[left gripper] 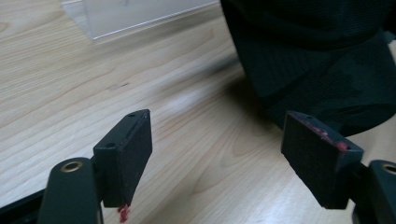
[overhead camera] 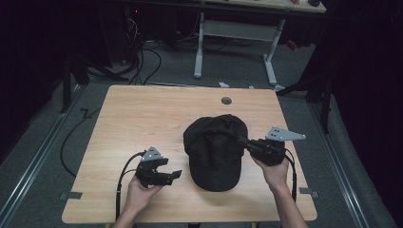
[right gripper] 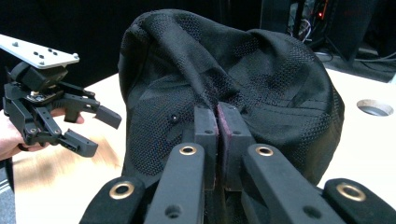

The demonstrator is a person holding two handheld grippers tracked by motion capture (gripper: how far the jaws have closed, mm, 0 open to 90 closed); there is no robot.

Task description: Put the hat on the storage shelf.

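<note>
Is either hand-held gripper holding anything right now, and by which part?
The right hand-held gripper is shut on the black cap, pinching the fabric on the side of its crown. The left hand-held gripper is open and holds nothing.

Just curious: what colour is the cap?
Black mesh cap, clearest in the right gripper view.

Counted: one black cap (overhead camera: pixel 216 151); two grippers, left (overhead camera: pixel 172 175) and right (overhead camera: pixel 241 140); one wooden table (overhead camera: pixel 142 118) with one round hole (overhead camera: pixel 226 100); second desk (overhead camera: pixel 237 28) behind.
</note>
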